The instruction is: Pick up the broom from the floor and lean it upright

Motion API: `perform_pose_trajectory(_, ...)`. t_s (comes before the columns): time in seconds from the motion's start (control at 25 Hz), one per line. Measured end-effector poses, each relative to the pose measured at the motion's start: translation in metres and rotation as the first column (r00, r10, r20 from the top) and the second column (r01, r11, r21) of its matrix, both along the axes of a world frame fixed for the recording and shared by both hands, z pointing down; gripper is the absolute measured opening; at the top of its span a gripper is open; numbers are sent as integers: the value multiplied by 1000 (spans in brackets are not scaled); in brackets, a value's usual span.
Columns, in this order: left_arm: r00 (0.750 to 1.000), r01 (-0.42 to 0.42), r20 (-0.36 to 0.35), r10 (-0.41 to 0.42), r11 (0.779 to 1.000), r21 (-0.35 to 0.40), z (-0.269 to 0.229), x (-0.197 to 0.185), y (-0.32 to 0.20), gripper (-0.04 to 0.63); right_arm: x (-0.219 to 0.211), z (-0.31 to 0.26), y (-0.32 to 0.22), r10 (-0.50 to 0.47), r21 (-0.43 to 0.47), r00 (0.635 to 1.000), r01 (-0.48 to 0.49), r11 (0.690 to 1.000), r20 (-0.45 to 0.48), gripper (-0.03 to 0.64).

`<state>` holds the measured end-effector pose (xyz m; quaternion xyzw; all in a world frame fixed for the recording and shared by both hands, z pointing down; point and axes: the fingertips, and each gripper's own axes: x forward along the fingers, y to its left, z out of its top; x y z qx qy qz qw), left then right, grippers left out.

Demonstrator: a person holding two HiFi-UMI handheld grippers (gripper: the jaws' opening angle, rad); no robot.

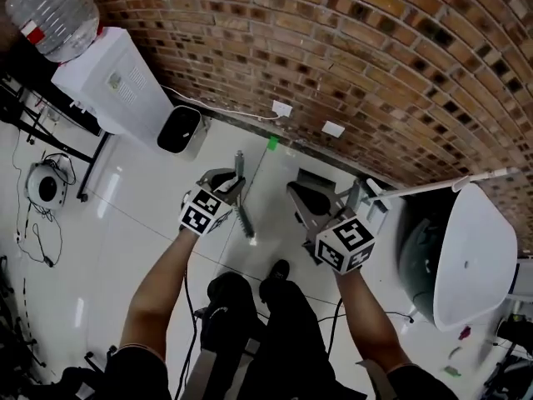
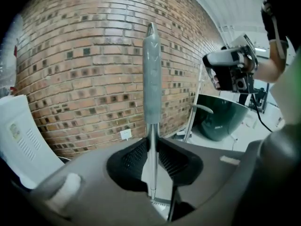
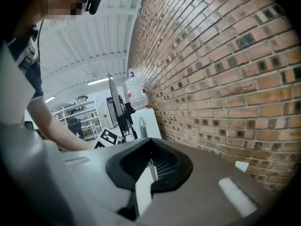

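Observation:
The broom (image 1: 240, 167) has a thin metal rod with a grey grip at its top. In the left gripper view the broom (image 2: 152, 79) stands nearly upright before the brick wall. My left gripper (image 1: 229, 186) is shut on the rod just below the grip, black pads (image 2: 129, 161) on either side, left gripper (image 2: 151, 154). The rod's lower end hangs over the white floor; the broom head is hidden. My right gripper (image 1: 306, 200) is held apart to the right and off the broom. Its jaws (image 3: 149, 166) show a narrow pale gap with nothing in it. The right gripper (image 2: 230, 69) is also in the left gripper view.
A brick wall (image 1: 350, 57) runs close ahead. A white water dispenser (image 1: 117, 82) with a bottle (image 1: 54, 7) stands at the left, a small white and black unit (image 1: 181, 129) beside it. A white and dark green chair (image 1: 475, 257) with a white pole (image 1: 450, 186) is at the right. Cables (image 1: 42, 240) lie at far left.

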<state>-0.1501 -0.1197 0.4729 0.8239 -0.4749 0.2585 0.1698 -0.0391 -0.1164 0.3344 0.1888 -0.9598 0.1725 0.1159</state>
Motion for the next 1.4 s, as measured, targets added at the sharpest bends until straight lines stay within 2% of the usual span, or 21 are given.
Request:
perform_pose_trajectory(0.12, 996, 83, -47, -82, 996, 20, -25, 3, -21, 78, 14, -14, -15, 19, -4, 1000, -19, 1000, 17, 5)
perform_pose_trajectory(0.2, 992, 109, -63, -108, 994, 29, -36, 7, -36, 78, 20, -19, -25, 30, -8, 999, -30, 1000, 22, 5)
perform_pose_trajectory(0.4, 997, 63, -56, -61, 997, 47, -46, 21, -74, 78, 24, -21, -54, 60, 7, 998, -60, 998, 2, 5)
perform_pose_trajectory(0.52, 998, 48, -38, -47, 998, 48, -35, 19, -97, 77, 18, -14, -75, 88, 9, 996, -88, 996, -16, 5)
perform_pose_trajectory(0.72, 997, 81, -4, -81, 997, 5, -5, -12, -136, 77, -4, 2, -112, 137, -1, 989, -138, 990, -49, 5)
perform_pose_trajectory(0.84, 993, 116, -22, -116, 993, -32, 10, -35, -154, 77, -22, 14, -129, 154, -26, 986, -156, 987, -68, 5)
perform_pose_trajectory(1.16, 988, 143, -54, -148, 986, -85, 47, -78, -220, 77, -61, 43, -181, 203, -58, 973, -210, 976, -111, 5)
perform_pose_trajectory(1.4, 980, 185, -56, -189, 980, -73, 67, -90, -271, 78, -65, 51, -214, 242, -60, 961, -252, 966, -133, 5)
